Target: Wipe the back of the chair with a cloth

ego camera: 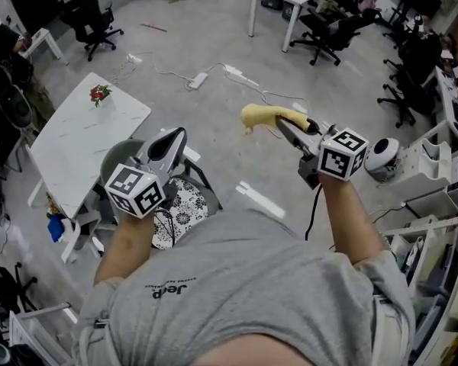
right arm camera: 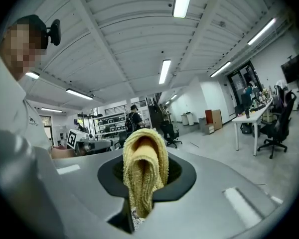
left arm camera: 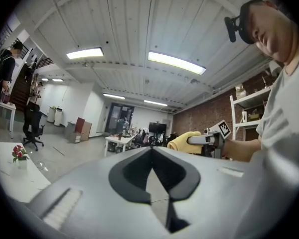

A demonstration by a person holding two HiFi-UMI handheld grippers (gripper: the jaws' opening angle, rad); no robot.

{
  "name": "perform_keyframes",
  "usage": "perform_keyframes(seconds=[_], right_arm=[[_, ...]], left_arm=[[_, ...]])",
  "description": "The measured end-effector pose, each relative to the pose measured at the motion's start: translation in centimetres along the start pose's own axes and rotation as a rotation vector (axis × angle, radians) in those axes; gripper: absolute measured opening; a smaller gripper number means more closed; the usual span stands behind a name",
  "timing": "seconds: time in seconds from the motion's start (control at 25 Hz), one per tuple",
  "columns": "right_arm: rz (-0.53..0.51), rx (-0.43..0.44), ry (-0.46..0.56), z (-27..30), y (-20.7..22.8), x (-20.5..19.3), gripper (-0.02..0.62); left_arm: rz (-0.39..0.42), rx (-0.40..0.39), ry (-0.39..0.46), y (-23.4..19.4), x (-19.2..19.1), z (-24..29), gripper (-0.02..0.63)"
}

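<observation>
Grey shirt [ego camera: 244, 280] fills the bottom of the head view, cut off by the frame. Left of it stands a white table [ego camera: 76, 143]. The chair [ego camera: 189, 204] is mostly hidden beneath the left gripper [ego camera: 175, 136], so its back is hard to make out. That gripper's jaws are closed together on nothing. The right gripper [ego camera: 286, 126] is clamped on the yellow cloth [ego camera: 263, 115], held in the air apart from the chair. A small vase [ego camera: 100, 94] on the table holds red flowers.
</observation>
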State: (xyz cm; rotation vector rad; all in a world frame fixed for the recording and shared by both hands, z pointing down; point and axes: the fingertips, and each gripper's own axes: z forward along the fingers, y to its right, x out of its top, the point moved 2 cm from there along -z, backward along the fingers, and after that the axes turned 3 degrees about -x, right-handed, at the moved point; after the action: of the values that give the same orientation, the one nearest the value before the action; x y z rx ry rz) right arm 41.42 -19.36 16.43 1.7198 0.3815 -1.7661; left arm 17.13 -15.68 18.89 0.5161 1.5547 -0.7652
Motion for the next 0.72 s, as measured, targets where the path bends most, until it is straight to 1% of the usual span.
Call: perform_keyframes(seconds=[0.2,0.4,0.72], right_arm=[[-0.042,-0.019,0.045,-3.0,0.8,2.2,0.048],[-0.044,-0.006,0.056,-3.6,0.8,1.7,0.048],[-0.037,-0.012,0.032,-2.8,1.4,0.9,0.048]], left_arm=[[0.019,-0.03,0.019,2.1,2.0,1.8,0.031],[0.015,-0.032,0.019,2.8,2.3,2.2,0.031],[0.003,-0.009,0.007,2.0,2.0,2.2,0.031]])
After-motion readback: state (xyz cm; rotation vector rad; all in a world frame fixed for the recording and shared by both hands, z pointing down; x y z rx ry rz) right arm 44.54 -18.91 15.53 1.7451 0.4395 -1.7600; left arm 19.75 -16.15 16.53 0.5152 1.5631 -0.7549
